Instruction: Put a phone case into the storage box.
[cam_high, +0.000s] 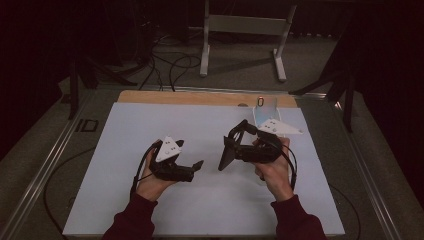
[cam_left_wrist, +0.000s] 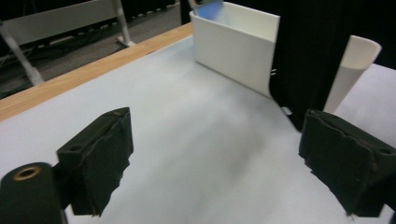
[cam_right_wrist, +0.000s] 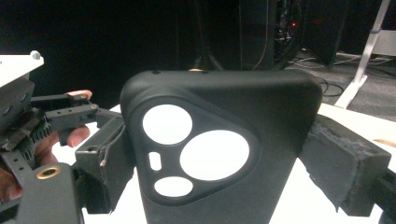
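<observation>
The right gripper (cam_high: 231, 148) holds a black phone case (cam_right_wrist: 219, 149) pinched between its two jaws, one jaw pressed against each long edge; the case stands upright between them, its camera cut-outs facing the right gripper view, raised off the white table (cam_high: 210, 200). The left gripper (cam_high: 192, 165) has its jaws spread wide with nothing between them, only bare table surface showing in the gap. Ahead of the left jaws and beyond the right-hand jaw stands a white holder (cam_left_wrist: 236, 46), well apart from both grippers, near the table's wooden edge (cam_left_wrist: 70, 79).
</observation>
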